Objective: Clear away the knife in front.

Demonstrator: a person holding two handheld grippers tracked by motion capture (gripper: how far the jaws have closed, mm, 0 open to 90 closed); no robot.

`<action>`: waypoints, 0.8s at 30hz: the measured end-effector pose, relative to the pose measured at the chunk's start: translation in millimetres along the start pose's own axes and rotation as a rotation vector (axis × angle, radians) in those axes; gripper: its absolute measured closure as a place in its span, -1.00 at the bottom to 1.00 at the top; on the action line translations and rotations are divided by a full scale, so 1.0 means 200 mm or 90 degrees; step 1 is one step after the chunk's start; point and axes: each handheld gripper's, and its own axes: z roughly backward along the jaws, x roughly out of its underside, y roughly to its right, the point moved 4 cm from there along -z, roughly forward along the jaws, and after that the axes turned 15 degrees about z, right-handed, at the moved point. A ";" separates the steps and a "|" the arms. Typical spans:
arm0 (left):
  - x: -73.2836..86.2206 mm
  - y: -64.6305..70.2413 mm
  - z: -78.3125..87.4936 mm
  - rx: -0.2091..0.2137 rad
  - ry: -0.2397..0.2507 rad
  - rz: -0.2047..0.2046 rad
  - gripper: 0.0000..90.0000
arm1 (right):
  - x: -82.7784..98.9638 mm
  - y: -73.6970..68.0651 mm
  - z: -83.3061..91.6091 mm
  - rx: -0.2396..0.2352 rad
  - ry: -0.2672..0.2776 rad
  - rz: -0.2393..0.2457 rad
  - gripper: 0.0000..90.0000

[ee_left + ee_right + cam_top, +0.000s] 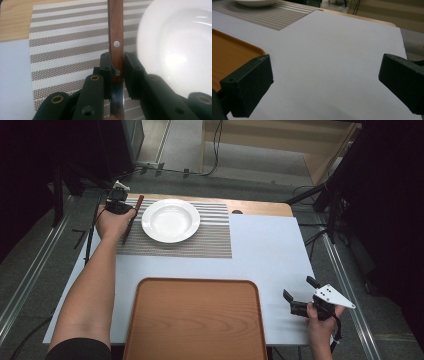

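Wooden-handled knife (pixel 116 37) stands clamped between the pads of the left gripper (pixel 117 67), its brown handle with two steel rivets pointing away and the shiny blade toward the hand. It is over the striped placemat (pixel 210 240), just beside the white plate (pixel 170 220). From the high view the left forearm stretches far forward. The right gripper (pixel 299 296) rests low near the table (pixel 270 250) edge beside the orange tray (pixel 195 320), jaws wide apart and empty. I can read no writing anywhere.

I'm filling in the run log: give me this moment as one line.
left tongs: shut on knife | knife: over striped placemat, beside white plate | right tongs: open, nothing held | wooden tray: bare
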 end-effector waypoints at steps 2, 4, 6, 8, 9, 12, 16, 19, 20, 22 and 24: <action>0.00 0.01 0.01 0.002 0.000 -0.002 0.70 | 0.00 0.00 0.00 -0.001 0.000 -0.001 -1.00; 0.01 0.02 0.04 0.012 0.004 -0.005 0.70 | 0.00 0.00 0.00 -0.001 0.002 -0.001 -1.00; 0.02 0.03 0.05 0.016 0.008 -0.006 0.70 | 0.00 0.00 0.00 -0.002 0.003 0.000 -1.00; 0.02 0.04 0.07 0.019 0.010 -0.014 0.70 | 0.00 0.00 0.00 -0.002 0.003 0.001 -1.00; 0.03 0.05 0.08 0.020 0.011 -0.017 0.70 | 0.00 0.00 0.00 -0.001 0.003 0.002 -1.00; 0.04 0.06 0.11 0.026 0.012 -0.029 0.70 | 0.00 0.00 0.00 -0.001 0.001 0.001 -1.00; 0.07 0.09 0.15 0.032 0.017 -0.042 0.70 | 0.00 0.00 0.00 -0.002 0.003 0.004 -1.00; 0.09 0.11 0.19 0.036 0.018 -0.052 0.70 | 0.00 0.00 0.00 -0.003 0.004 0.006 -1.00; 0.10 0.11 0.20 0.039 0.019 -0.054 0.70 | 0.00 0.00 0.00 -0.003 0.004 0.006 -1.00; 0.12 0.12 0.22 0.045 0.019 -0.059 0.70 | 0.00 0.00 0.00 -0.004 0.006 0.006 -1.00; 0.14 0.13 0.24 0.047 0.018 -0.069 0.70 | 0.00 0.00 0.00 -0.004 0.006 0.007 -1.00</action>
